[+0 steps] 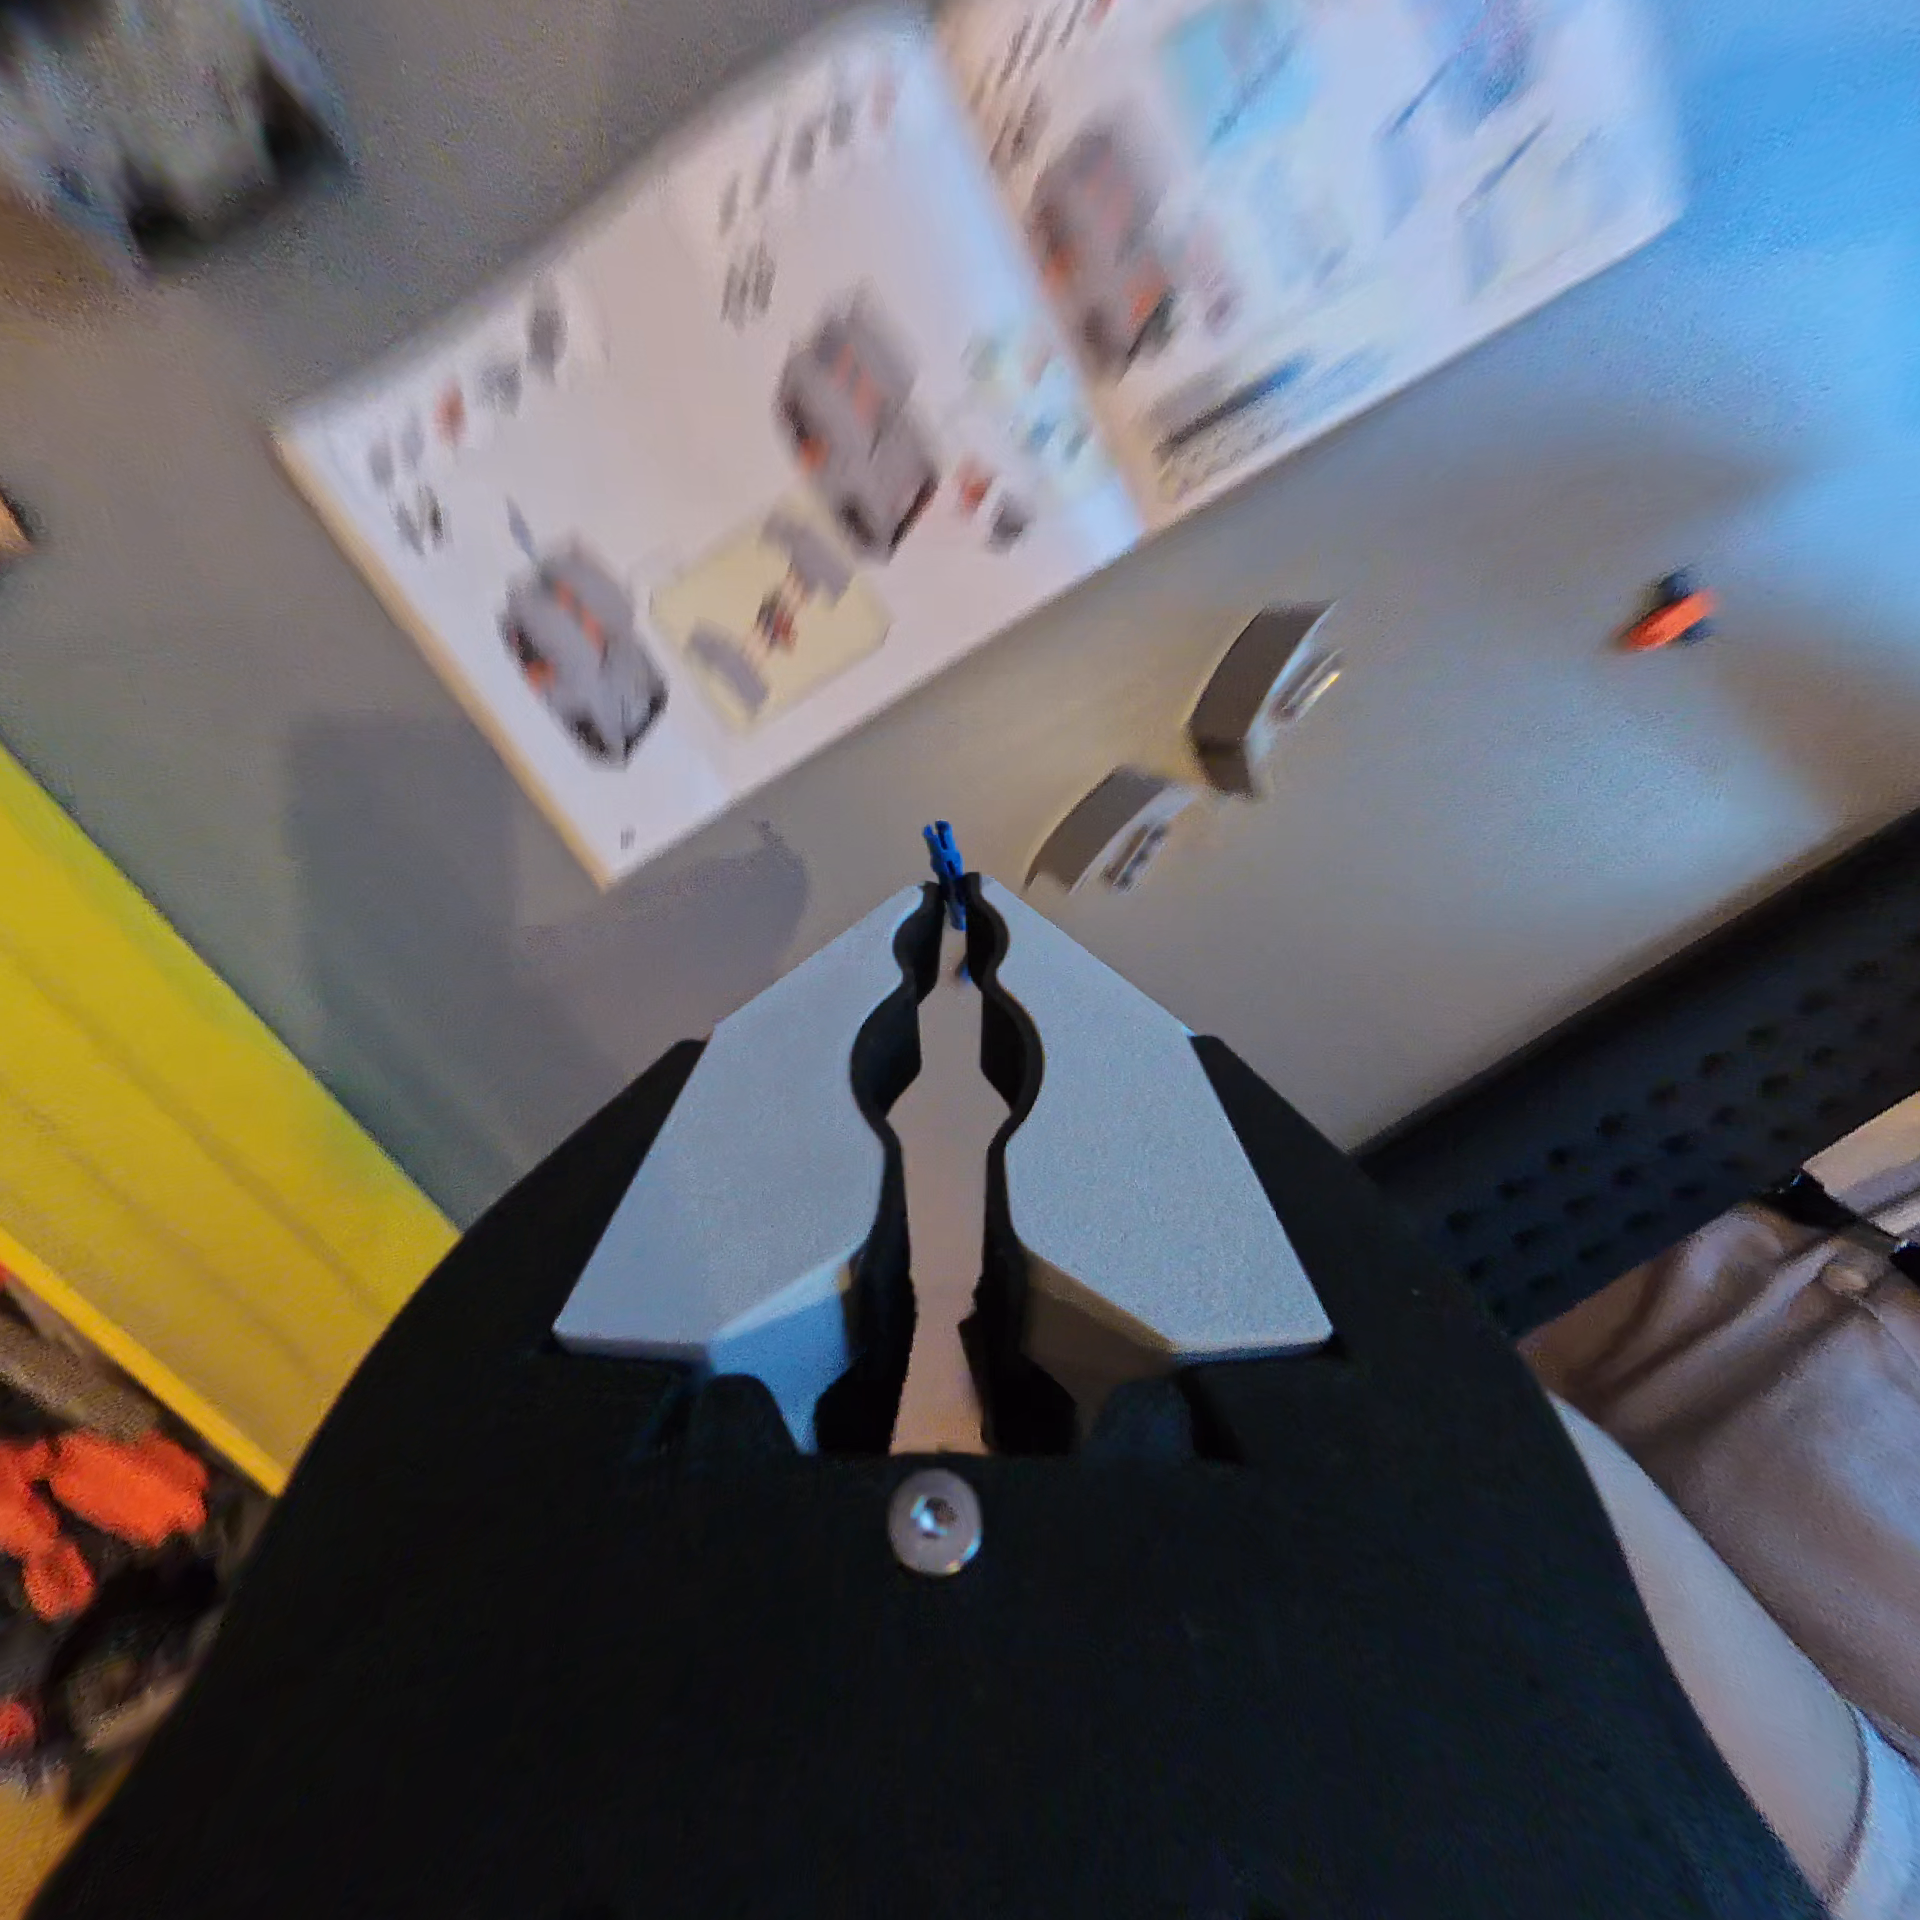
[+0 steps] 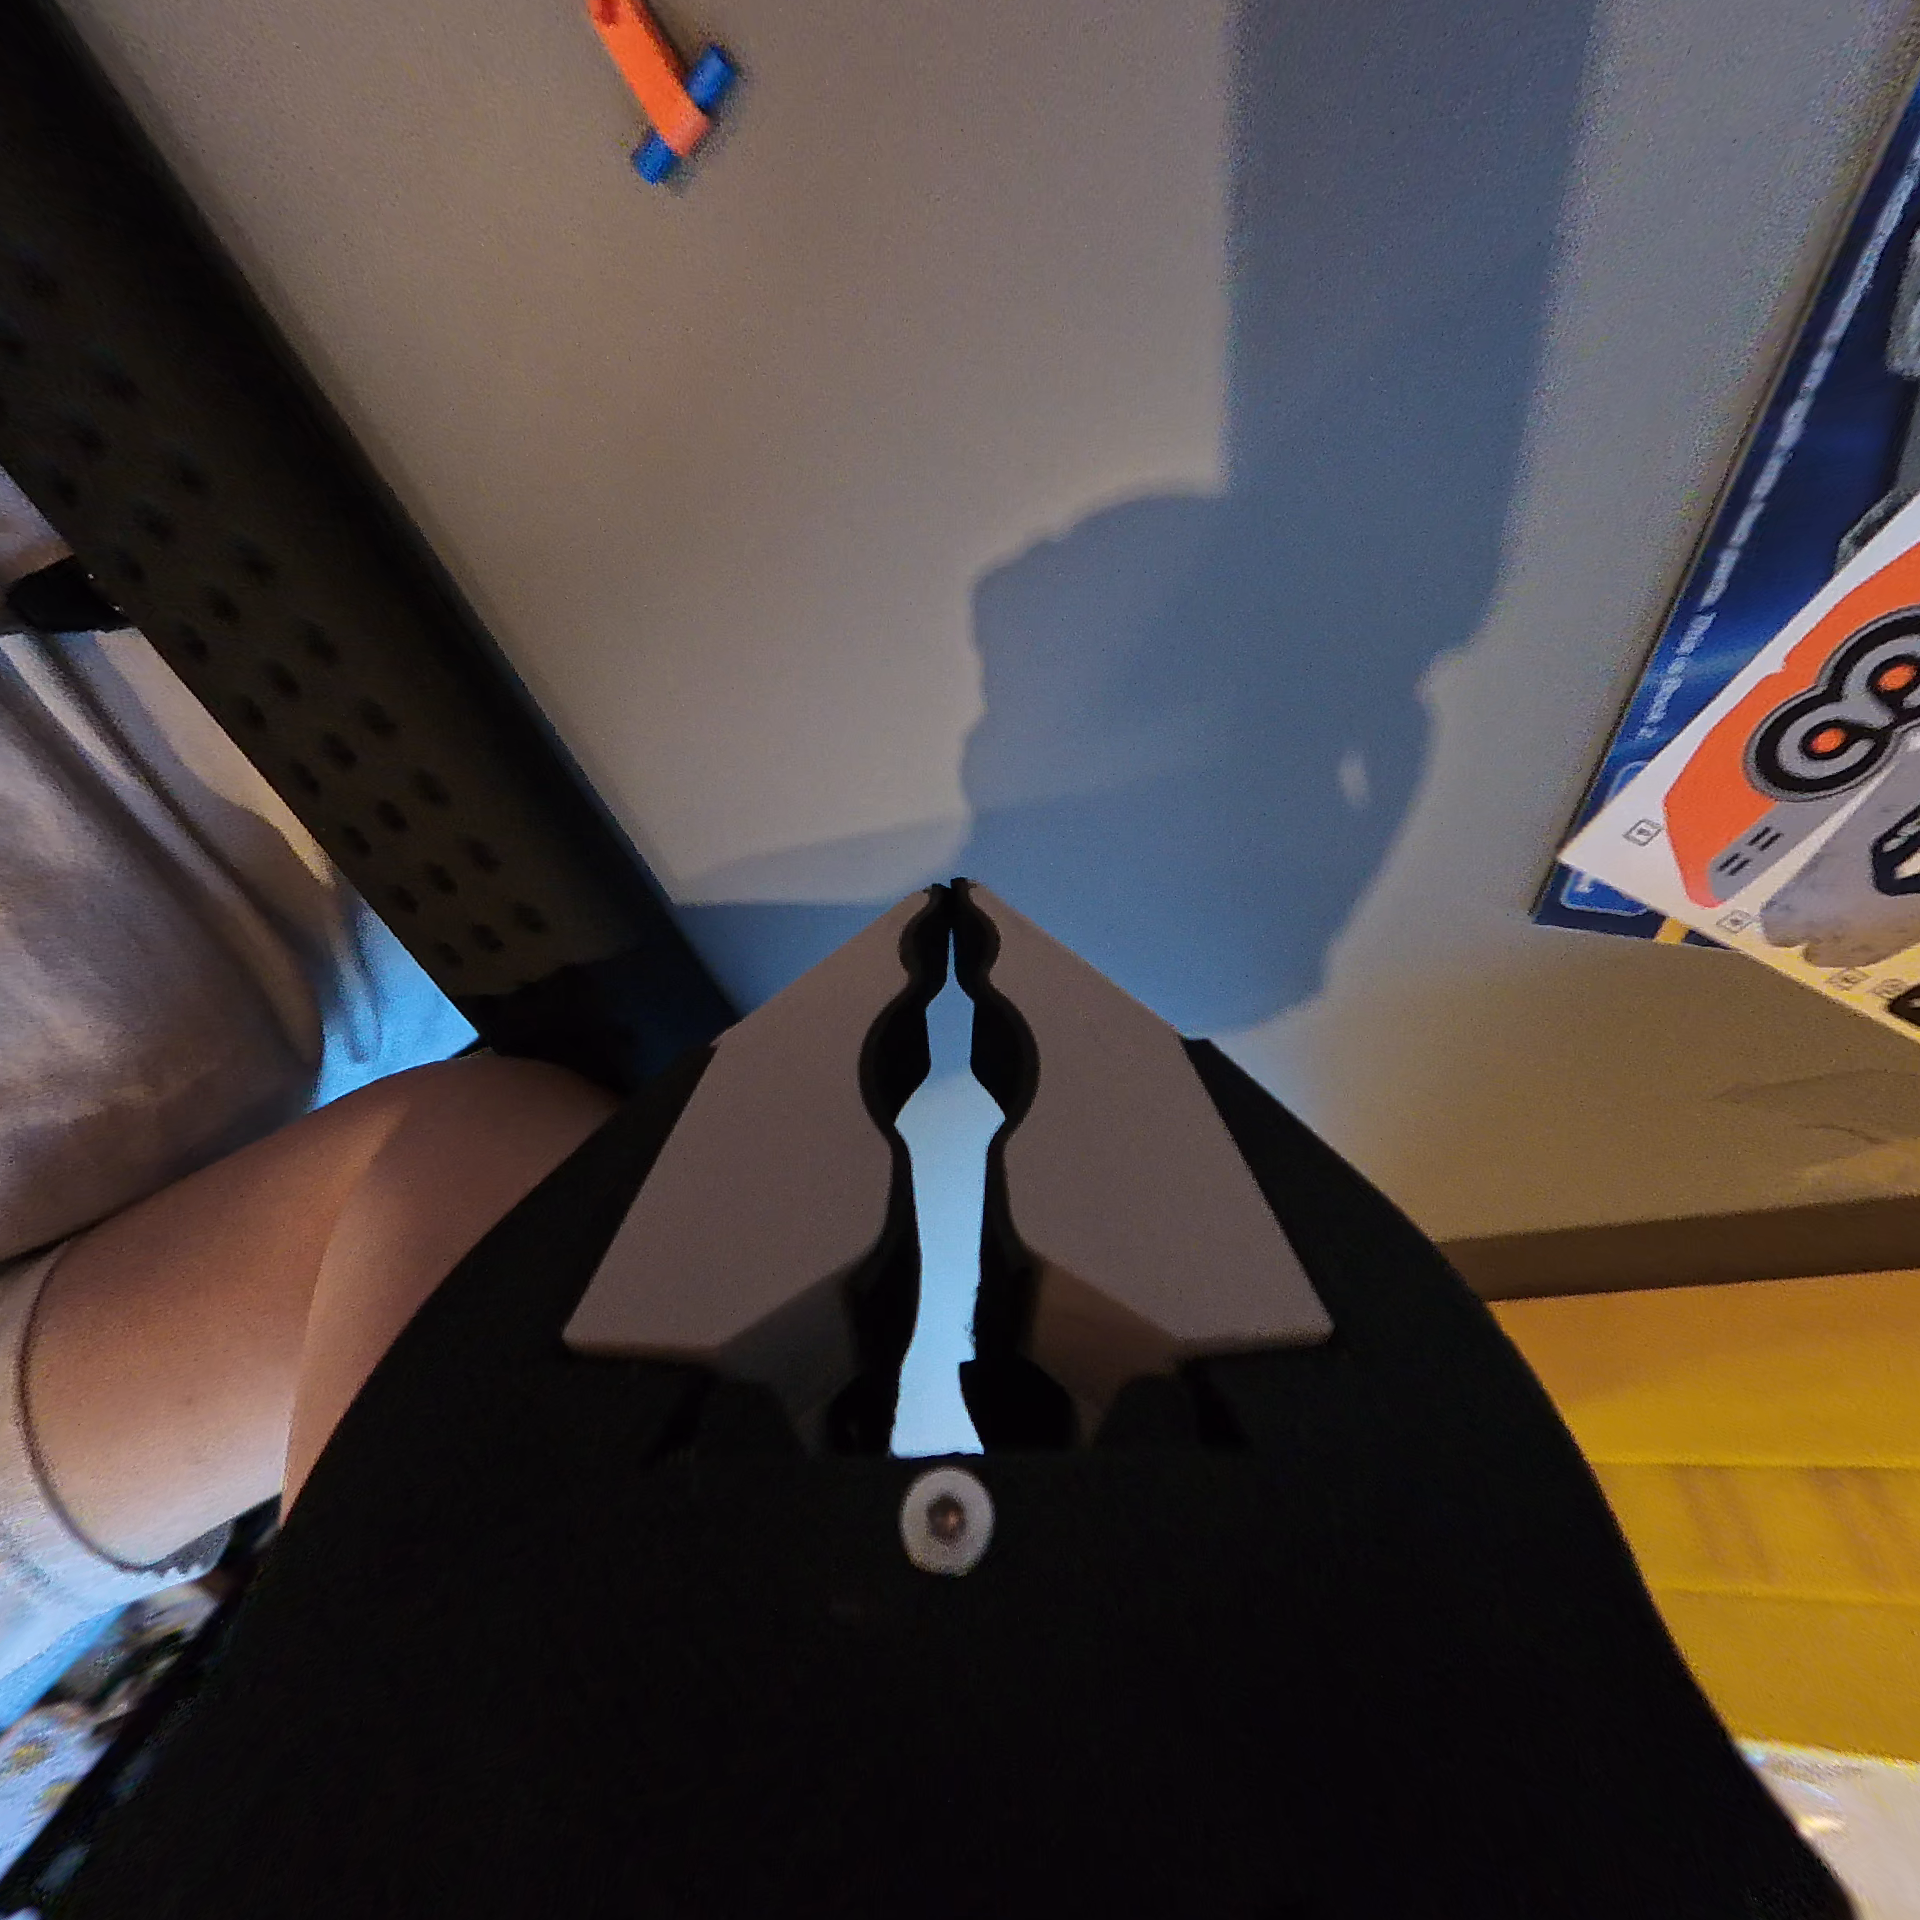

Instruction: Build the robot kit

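Note:
My left gripper is shut on a small blue pin; the pin sticks out past the fingertips, above the pale table. Two grey pieces lie on the table just beyond it to the right. An open instruction booklet lies farther off. My right gripper is shut, its tips touching, with nothing seen between them, over bare table. An orange beam with blue pins lies far ahead of it at the top left.
A yellow tray with orange and dark parts sits at the left. A black perforated table edge runs at the right. A printed box lies right of the right gripper. A person's arm is at lower left. The tips of one gripper are about 40 centimetres away from the tips of the other.

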Demonstrator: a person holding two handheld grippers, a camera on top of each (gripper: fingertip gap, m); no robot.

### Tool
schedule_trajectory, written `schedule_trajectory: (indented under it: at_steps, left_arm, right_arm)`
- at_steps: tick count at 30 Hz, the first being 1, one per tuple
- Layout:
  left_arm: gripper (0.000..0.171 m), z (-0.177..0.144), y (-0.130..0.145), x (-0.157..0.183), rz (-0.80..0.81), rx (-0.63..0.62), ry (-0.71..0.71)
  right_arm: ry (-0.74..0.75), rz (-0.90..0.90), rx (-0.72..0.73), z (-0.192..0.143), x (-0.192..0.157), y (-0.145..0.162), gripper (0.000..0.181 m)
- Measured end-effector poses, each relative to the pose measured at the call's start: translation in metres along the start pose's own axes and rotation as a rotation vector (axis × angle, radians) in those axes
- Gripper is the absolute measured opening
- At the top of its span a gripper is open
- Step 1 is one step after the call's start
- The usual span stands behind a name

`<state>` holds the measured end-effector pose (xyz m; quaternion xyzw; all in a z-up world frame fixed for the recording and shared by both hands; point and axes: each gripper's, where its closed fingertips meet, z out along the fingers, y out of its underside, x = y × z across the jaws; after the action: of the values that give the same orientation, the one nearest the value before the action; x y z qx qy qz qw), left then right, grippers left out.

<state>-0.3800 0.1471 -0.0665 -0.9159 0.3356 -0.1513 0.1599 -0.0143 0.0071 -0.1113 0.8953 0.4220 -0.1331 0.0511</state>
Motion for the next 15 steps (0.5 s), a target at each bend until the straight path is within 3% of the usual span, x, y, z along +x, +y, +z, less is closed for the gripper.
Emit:
schedule_trajectory:
  at_steps: [3,5,10,15]
  left_arm:
    - [0.002,-0.030,-0.053,0.048,0.130,0.270,0.157]
    - [0.002,-0.046,-0.069,0.084,0.215,0.367,0.290]
    - [0.002,-0.065,-0.088,0.142,0.362,0.472,0.472]
    - [0.002,-0.076,-0.099,0.173,0.373,0.519,0.642]
  right_arm:
    - [0.063,-0.108,0.051,-0.012,-0.013,-0.012,0.000]
    - [0.102,-0.210,0.096,-0.021,-0.023,-0.023,0.000]
    - [0.236,-0.555,0.333,-0.053,-0.053,-0.070,0.000]
    - [0.509,-0.808,0.663,-0.104,-0.068,-0.126,0.009]
